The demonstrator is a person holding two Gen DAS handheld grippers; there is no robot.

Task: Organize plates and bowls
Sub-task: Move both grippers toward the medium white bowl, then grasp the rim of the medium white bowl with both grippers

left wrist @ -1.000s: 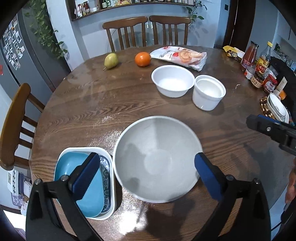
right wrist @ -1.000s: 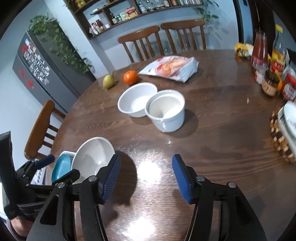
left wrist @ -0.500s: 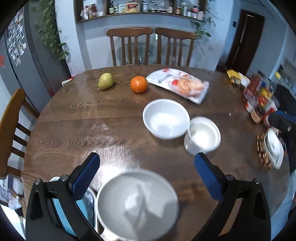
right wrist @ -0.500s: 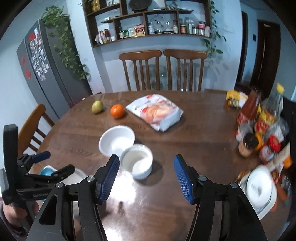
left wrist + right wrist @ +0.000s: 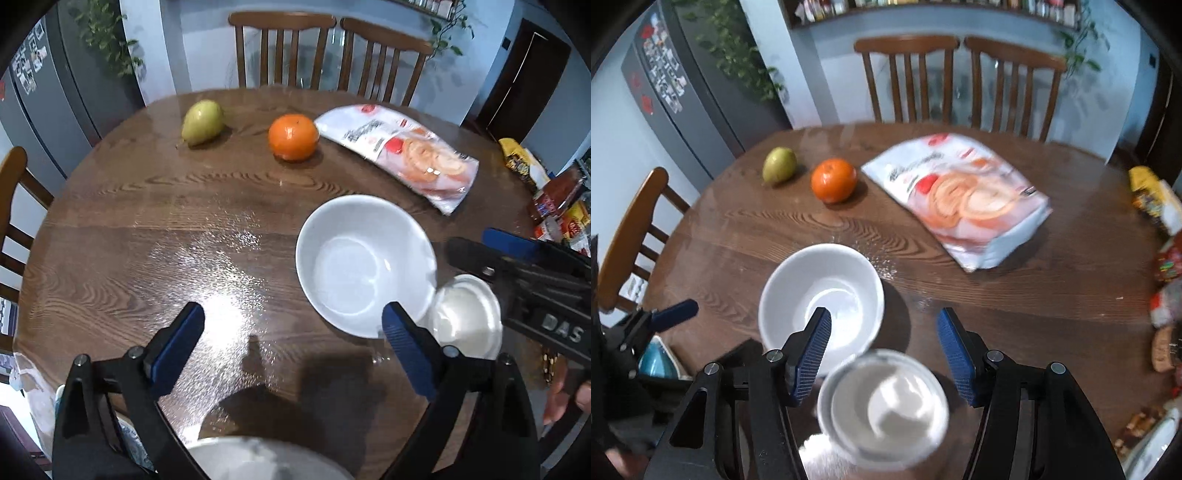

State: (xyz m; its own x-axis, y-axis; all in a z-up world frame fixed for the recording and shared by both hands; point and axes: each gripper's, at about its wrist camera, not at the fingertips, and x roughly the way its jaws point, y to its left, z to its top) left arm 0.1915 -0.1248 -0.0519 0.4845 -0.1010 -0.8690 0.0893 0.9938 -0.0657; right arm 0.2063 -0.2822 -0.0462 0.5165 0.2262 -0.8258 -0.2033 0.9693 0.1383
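A white bowl (image 5: 364, 258) sits on the round wooden table (image 5: 184, 229), with a smaller white cup-like bowl (image 5: 467, 319) touching its right side. My left gripper (image 5: 291, 343) is open and empty, left of and short of the white bowl. My right gripper (image 5: 884, 349) is open and empty above the small bowl (image 5: 886, 406), with the white bowl (image 5: 822, 295) just beyond its left finger. A large grey bowl (image 5: 258, 461) shows at the bottom edge of the left wrist view. A blue dish (image 5: 657, 360) lies at the left.
A pear (image 5: 202, 122), an orange (image 5: 293, 137) and a snack bag (image 5: 402, 155) lie at the far side. Bottles and jars (image 5: 557, 206) crowd the right edge. Wooden chairs (image 5: 956, 77) stand behind and to the left.
Both grippers have moved forward over the table towards the two white bowls. The large grey bowl and blue dish have slid down to the bottom of the left wrist view.
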